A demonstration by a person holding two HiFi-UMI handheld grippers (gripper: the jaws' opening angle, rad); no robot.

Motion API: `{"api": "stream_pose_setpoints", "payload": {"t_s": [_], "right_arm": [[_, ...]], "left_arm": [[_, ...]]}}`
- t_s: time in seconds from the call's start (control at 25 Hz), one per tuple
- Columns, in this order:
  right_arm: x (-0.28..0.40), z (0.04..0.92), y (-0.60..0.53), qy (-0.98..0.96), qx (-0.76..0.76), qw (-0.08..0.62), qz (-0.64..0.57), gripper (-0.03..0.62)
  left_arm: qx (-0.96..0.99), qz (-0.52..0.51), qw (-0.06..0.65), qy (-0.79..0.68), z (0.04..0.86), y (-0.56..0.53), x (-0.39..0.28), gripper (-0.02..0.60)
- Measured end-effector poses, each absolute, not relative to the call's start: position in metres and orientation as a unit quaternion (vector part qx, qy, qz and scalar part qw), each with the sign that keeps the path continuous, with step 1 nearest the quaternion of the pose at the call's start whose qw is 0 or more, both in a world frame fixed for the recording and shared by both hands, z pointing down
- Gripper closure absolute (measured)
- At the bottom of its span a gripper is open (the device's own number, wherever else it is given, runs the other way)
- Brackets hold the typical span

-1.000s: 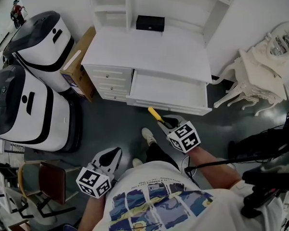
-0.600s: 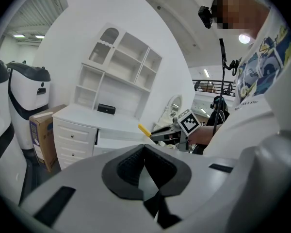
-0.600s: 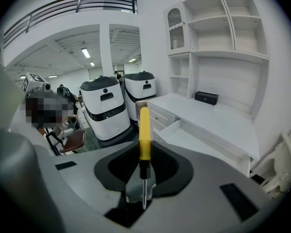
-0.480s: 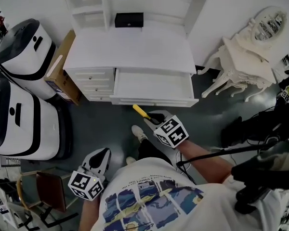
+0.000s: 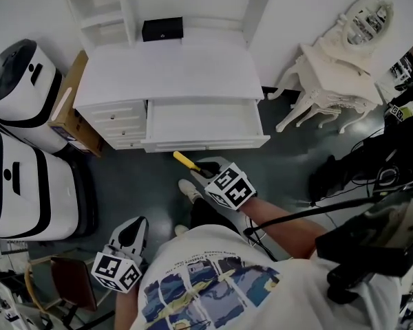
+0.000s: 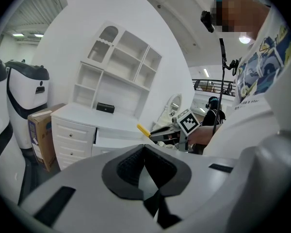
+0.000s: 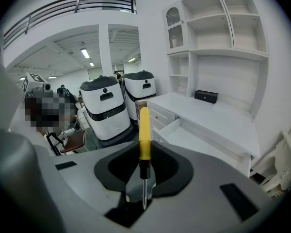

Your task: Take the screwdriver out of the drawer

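Right gripper view: the right gripper (image 7: 144,153) clamps the yellow-handled screwdriver (image 7: 144,132) outside the open drawer (image 7: 199,133); the left gripper (image 6: 144,150) is closed, empty.

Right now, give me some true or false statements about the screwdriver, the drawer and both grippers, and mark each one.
1. The screwdriver lies inside the drawer. False: the right gripper holds it, out in front of the drawer.
2. The drawer stands open. True.
3. The left gripper grips a black box. False: its fingers are together on nothing; the black box sits on the desk.
4. The screwdriver's handle is yellow. True.
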State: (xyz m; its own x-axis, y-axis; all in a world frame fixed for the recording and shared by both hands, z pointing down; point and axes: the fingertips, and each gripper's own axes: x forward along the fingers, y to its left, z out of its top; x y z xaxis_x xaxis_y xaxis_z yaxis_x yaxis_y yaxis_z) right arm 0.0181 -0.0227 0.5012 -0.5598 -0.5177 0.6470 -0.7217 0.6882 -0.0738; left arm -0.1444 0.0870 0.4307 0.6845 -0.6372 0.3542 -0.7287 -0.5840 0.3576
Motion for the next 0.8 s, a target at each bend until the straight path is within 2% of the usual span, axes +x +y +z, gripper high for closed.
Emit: {"api": "stream_pose_setpoints", "payload": {"t_s": [0.8], "right_arm": [[0.034, 0.506, -0.034, -0.863, 0.364, 0.303, 0.176, 0.503]], "left_arm": [[0.891, 0.100, 0.242, -0.372, 0.431, 0.071, -0.128, 0.568]]}}
